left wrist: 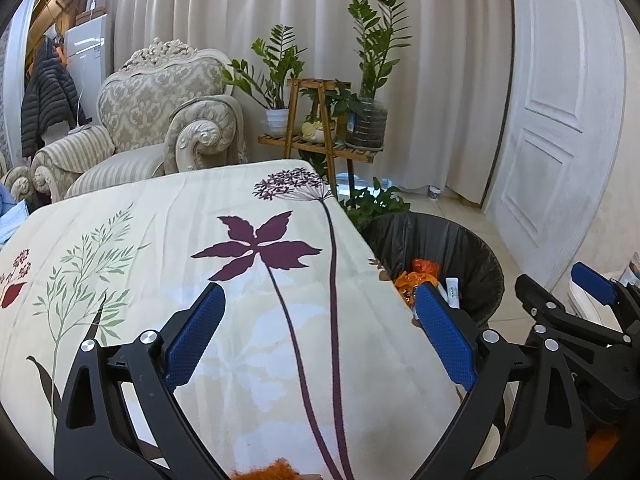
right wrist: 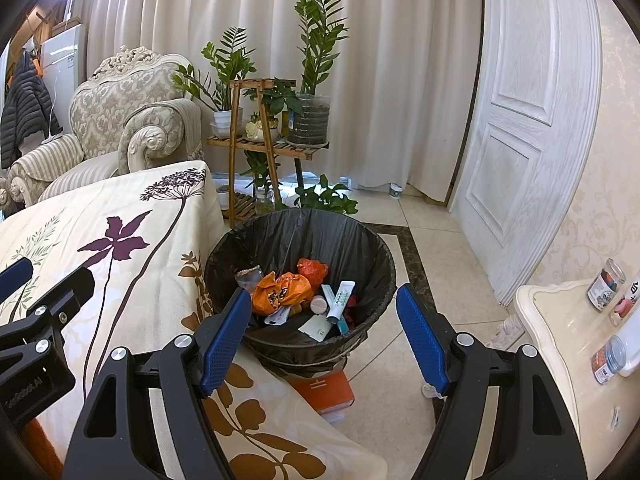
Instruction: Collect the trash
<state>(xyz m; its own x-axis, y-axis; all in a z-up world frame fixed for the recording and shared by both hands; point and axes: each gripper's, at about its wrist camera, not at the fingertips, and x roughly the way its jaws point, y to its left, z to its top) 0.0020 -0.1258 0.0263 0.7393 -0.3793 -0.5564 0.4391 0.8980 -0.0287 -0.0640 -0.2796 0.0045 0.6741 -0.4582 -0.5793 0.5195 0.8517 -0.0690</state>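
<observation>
Both my grippers are spread wide and empty: left gripper (left wrist: 320,340) over the bare bench (left wrist: 140,240), right gripper (right wrist: 320,336) above the bin (right wrist: 360,240). The trash lies inside: orange wrappers (right wrist: 280,290), a tube (right wrist: 340,300), a white cap (right wrist: 319,304). All light and crinkly; I'd pinch a wrapper's bunched middle. The tube's print is too small to read.

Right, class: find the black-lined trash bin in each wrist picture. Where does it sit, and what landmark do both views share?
Left wrist view: the trash bin sits right of centre, partly hidden by the table edge.
Right wrist view: the trash bin sits mid-frame, between the open tongs.
Shared landmark: the wooden plant stand behind it.
</observation>
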